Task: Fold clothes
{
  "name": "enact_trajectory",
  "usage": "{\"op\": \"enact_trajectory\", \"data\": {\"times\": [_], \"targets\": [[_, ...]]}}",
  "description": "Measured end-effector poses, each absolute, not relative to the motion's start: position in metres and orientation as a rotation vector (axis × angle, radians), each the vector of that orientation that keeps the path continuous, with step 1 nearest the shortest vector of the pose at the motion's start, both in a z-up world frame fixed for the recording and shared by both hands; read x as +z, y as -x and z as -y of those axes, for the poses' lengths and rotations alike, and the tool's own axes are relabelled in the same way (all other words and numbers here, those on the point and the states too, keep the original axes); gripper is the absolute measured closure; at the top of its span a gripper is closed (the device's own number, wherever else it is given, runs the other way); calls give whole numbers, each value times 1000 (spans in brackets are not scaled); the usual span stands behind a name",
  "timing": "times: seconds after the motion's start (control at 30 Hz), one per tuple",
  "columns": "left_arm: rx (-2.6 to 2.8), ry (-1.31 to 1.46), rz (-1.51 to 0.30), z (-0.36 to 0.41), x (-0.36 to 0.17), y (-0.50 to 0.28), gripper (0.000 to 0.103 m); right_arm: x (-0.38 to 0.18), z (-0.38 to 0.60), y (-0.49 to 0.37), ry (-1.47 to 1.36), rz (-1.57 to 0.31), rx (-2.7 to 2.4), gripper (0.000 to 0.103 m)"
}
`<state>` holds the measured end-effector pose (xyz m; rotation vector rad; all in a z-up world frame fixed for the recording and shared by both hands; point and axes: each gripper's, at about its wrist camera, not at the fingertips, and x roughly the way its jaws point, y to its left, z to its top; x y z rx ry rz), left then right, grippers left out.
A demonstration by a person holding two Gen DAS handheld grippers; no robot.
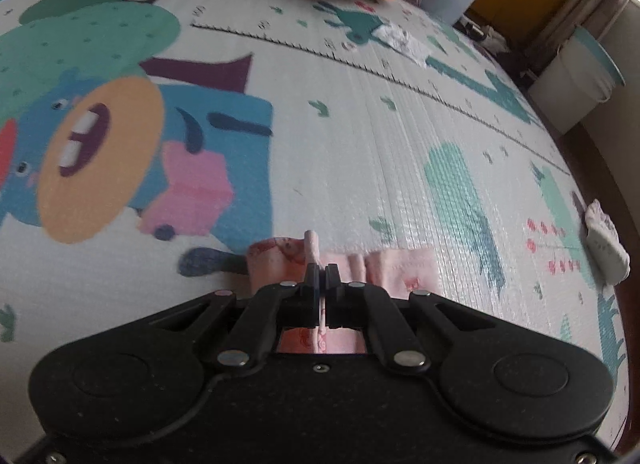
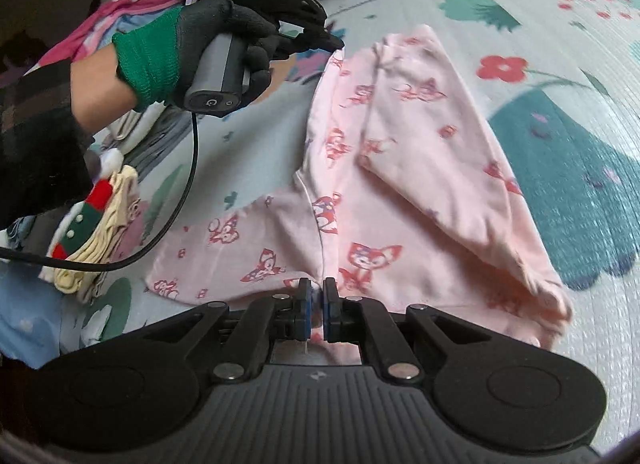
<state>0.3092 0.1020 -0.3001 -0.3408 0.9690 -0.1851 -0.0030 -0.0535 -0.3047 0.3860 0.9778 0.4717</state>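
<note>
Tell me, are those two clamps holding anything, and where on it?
Both pinch the pink garment. The right gripper is shut on its near edge; the left gripper is shut on the far edge, with a fold of cloth poking up between its fingers.

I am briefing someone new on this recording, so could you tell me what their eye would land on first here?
The pink fox-print garment spread across the middle of the cartoon play mat, pinched at its near edge by the right gripper and at its far corner by the left gripper. At upper left, a black-gloved hand holds that left gripper.
</note>
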Motion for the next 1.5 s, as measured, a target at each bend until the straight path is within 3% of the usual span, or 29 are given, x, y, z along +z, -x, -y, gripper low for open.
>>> {"op": "enact_trajectory", "data": {"times": [0.37, 0.63, 0.7, 0.77, 0.87, 1.13, 1.33, 1.4, 1.5], "targets": [[-312, 424, -959, -109, -302, -308, 101, -319, 70, 6, -431, -1033, 368, 94], [-304, 328, -927, -151, -280, -260, 101, -303, 51, 12, -233, -987, 386, 85], [-273, 308, -925, -170, -275, -236, 95, -300, 46, 14, -175, -974, 389, 80], [-222, 317, -930, -197, -272, -208, 79, -297, 41, 16, -116, -961, 402, 77], [-117, 319, -924, -239, -269, -154, 72, -296, 35, 22, -47, -948, 423, 76], [27, 363, -1025, -284, -298, -40, 71, -299, 31, 24, -2, -953, 419, 76], [133, 326, -1024, -275, -308, -26, 71, -302, 28, 22, 25, -958, 413, 76], [134, 358, -1016, -275, -311, -23, 61, -302, 28, 21, 29, -958, 412, 76], [155, 342, -1007, -272, -312, -21, 61, -304, 27, 20, 33, -961, 410, 76]]}}
